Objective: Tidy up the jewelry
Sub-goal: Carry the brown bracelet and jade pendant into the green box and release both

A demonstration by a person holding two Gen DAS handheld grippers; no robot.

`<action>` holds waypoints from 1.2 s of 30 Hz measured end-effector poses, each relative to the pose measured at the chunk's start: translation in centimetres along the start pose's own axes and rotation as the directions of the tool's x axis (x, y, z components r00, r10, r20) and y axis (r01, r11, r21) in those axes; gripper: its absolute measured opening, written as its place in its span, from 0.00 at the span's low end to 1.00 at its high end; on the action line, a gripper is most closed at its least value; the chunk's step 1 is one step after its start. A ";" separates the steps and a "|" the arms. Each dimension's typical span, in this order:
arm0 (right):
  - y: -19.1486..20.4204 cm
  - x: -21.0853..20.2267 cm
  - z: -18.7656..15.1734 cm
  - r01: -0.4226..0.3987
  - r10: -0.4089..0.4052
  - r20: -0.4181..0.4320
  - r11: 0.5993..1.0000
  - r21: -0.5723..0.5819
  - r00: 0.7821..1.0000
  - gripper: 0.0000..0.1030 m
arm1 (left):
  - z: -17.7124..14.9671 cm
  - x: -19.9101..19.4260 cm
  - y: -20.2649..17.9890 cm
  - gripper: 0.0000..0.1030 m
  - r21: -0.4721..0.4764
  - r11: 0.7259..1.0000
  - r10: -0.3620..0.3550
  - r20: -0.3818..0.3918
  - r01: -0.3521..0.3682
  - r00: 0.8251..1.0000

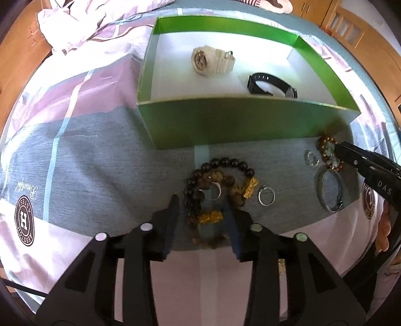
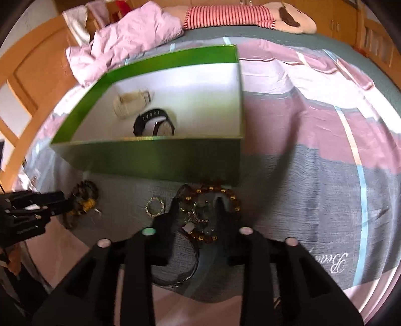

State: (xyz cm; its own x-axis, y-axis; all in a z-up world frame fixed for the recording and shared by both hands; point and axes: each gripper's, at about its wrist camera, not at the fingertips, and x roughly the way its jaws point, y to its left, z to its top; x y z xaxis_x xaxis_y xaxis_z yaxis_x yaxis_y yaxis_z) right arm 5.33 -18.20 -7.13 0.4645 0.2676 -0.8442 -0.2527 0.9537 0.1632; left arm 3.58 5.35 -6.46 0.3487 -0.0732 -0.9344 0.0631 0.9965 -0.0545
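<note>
I see the jewelry lying on the bed cover (image 1: pixel 87 155), just in front of the green box (image 1: pixel 225 120). My left tool (image 1: pixel 203 208) has its fingers apart, and between them lies a bracelet of dark beads (image 1: pixel 220 163) tangled with a brown bead bracelet (image 1: pixel 208 240) that carries gold charms. A silver ring (image 1: pixel 266 196) lies just beside this pile, and another ring is inside the dark loop.

My right tool (image 2: pixel 198 208) also has its fingers apart, standing on both sides of an amber bead bracelet (image 2: pixel 225 193) with pale green stones. I cannot tell if the fingers touch it. Near it lie a small sparkling ring (image 2: pixel 155 206) and a grey bangle (image 2: pixel 183 275), which is partly under the tool.

Inside the box, on its white bottom, a cream watch (image 1: pixel 213 60) and a black watch (image 1: pixel 272 85) lie apart from each other.

Behind the box I see a crumpled pink blanket (image 2: pixel 130 35) and a plush toy in a red striped shirt (image 2: pixel 245 15) at the far edge of the bed.
</note>
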 end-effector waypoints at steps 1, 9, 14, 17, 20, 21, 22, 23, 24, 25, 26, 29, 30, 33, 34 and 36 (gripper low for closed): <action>0.4 0.3 0.0 0.008 -0.009 -0.005 1.000 -0.019 1.000 0.35 | 0.0 0.3 -0.1 0.39 0.004 1.000 0.001 -0.008 -0.001 1.000; 1.0 1.0 -0.4 0.020 -0.021 -0.010 0.998 -0.054 1.000 0.21 | 0.1 0.8 0.1 0.26 0.002 1.000 -0.026 -0.021 0.026 0.999; 1.0 0.1 0.1 0.015 -0.014 0.032 0.999 -0.050 0.999 0.18 | 0.3 -0.1 0.2 0.11 -0.005 1.000 -0.022 0.004 0.022 1.000; 0.8 -1.2 0.4 -0.001 0.004 0.071 1.000 -0.031 0.997 0.18 | 0.5 -1.4 0.5 0.11 -0.011 0.999 -0.043 0.039 0.043 0.998; 0.8 -2.5 0.7 -0.015 0.018 0.112 1.000 -0.024 0.993 0.18 | 0.5 -2.6 0.5 0.11 -0.007 0.998 -0.060 0.073 0.061 0.996; 0.7 -2.9 0.7 -0.020 0.023 0.123 1.000 -0.021 0.992 0.18 | 0.5 -2.8 0.4 0.11 -0.008 0.998 -0.061 0.078 0.062 0.995; 0.6 -3.2 0.7 -0.024 0.026 0.130 1.000 -0.017 0.991 0.18 | 0.6 -2.9 0.5 0.11 -0.013 0.998 -0.062 0.083 0.064 0.995; 0.4 -3.5 0.8 -0.030 0.031 0.136 0.999 -0.011 0.990 0.18 | 0.6 -3.2 0.6 0.11 -0.019 0.998 -0.065 0.089 0.067 0.994; 0.3 -3.6 0.8 -0.035 0.035 0.139 0.999 -0.006 0.990 0.18 | 0.7 -3.4 0.6 0.11 -0.023 0.997 -0.066 0.095 0.068 0.993; 0.3 -3.8 0.9 -0.040 0.040 0.141 0.999 -0.001 0.989 0.18 | 0.7 -3.8 0.6 0.11 -0.026 0.997 -0.069 0.103 0.072 0.992; 0.3 -4.2 1.0 -0.047 0.046 0.143 0.999 0.002 0.989 0.18 | 0.9 -4.5 0.5 0.11 -0.019 0.997 -0.078 0.117 0.081 0.990; 0.9 -6.0 1.8 -0.062 0.065 0.186 0.998 -0.018 0.980 0.18 | 1.8 -7.5 0.1 0.11 -0.006 0.995 -0.094 0.187 0.097 0.978; 1.2 -6.8 2.1 -0.068 0.071 0.205 0.997 -0.025 0.976 0.18 | 2.3 -8.8 -0.1 0.11 -0.001 0.994 -0.104 0.217 0.107 0.971; 1.7 -8.7 3.9 -0.076 0.086 0.261 0.996 -0.046 0.962 0.18 | 4.3 -11.9 -0.6 0.11 0.021 0.992 -0.126 0.291 0.126 0.948; 1.7 -9.0 4.3 -0.075 0.086 0.271 0.996 -0.050 0.959 0.18 | 4.9 -12.6 -0.8 0.11 0.030 0.991 -0.134 0.307 0.132 0.942; 1.8 -9.2 6.0 -0.062 0.076 0.288 0.996 -0.058 0.955 0.18 | 6.7 -13.5 -1.1 0.11 0.042 0.991 -0.134 0.331 0.127 0.934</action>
State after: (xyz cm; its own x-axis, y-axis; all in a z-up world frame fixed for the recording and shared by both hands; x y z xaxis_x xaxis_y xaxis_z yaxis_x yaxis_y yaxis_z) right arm 5.65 -18.12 4.02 0.6685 0.3678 -0.6464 -0.3301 0.9256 0.1852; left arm 5.09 4.95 8.60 0.6266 -0.2152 -0.7490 0.1461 0.9765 -0.1584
